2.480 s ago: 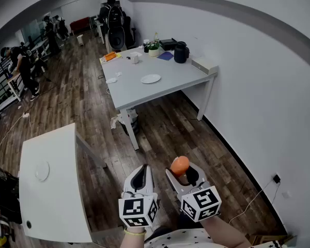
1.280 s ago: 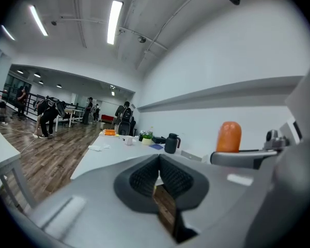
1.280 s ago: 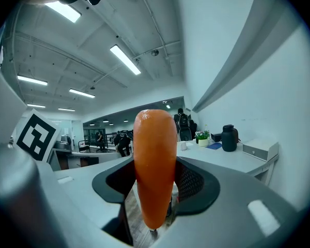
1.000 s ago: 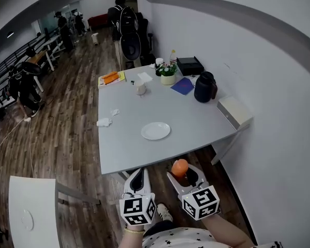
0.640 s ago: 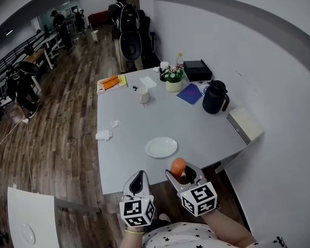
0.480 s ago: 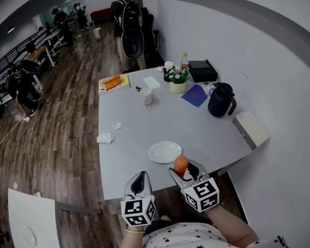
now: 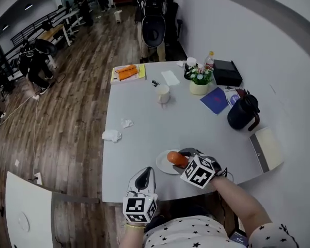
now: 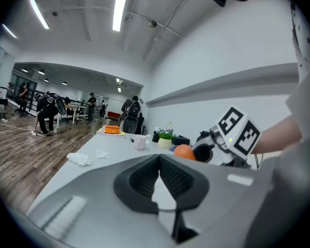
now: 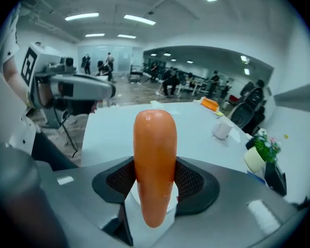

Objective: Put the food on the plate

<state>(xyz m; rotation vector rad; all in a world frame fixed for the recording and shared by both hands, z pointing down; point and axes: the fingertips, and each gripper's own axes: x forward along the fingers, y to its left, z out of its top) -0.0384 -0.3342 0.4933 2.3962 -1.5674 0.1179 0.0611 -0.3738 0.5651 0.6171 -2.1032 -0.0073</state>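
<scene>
My right gripper (image 7: 182,157) is shut on an orange carrot (image 7: 175,158), held by its middle with the rounded end sticking out past the pads. In the right gripper view the carrot (image 9: 155,159) stands upright between both pads. It hangs just over the white plate (image 7: 162,165), which lies near the front edge of the grey table (image 7: 144,123). Whether the carrot touches the plate I cannot tell. My left gripper (image 7: 143,175) hovers at the table's front edge, left of the plate, shut with nothing in it (image 8: 159,160).
On the table stand a white cup (image 7: 163,93), a flower pot (image 7: 199,84), a black jug (image 7: 243,112), a blue notebook (image 7: 215,100), crumpled tissues (image 7: 112,135), a yellow tray with orange pieces (image 7: 127,72) and a white box (image 7: 268,149). A chair and people are beyond the far end.
The table has come much closer as I walked up to it. My right gripper has carried the carrot forward and turned left, over the plate. The left gripper stays low and shut.
</scene>
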